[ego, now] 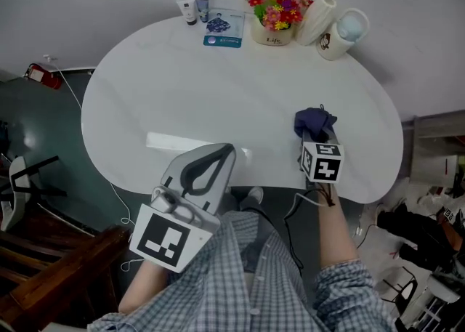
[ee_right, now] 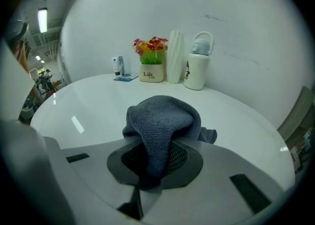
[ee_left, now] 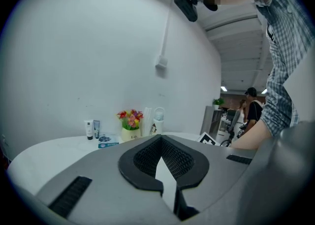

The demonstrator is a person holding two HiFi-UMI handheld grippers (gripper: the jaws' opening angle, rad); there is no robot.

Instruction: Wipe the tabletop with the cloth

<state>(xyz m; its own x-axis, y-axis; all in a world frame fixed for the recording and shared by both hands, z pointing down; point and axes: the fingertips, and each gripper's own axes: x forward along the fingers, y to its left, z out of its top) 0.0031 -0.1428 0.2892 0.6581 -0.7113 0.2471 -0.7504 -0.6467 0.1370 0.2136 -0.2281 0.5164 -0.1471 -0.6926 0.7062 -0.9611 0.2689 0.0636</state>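
A dark blue cloth (ego: 316,121) is bunched on the right part of the white oval tabletop (ego: 182,91). My right gripper (ego: 315,136) is shut on it. In the right gripper view the cloth (ee_right: 162,115) drapes over the right gripper (ee_right: 155,152) and rests on the tabletop (ee_right: 93,101) ahead; the jaw tips are hidden under it. My left gripper (ego: 224,155) hangs over the table's near edge, left of the cloth, shut with nothing in it. In the left gripper view the left gripper (ee_left: 160,143) has its tips together and points across the tabletop (ee_left: 44,155).
Along the far edge stand a flower pot (ego: 275,14), a white vase (ego: 316,19), a white jug (ego: 343,33), two small tubes (ego: 193,11) and a blue packet (ego: 222,30). Dark wooden furniture (ego: 51,272) stands at the lower left. People (ee_left: 252,111) stand far off.
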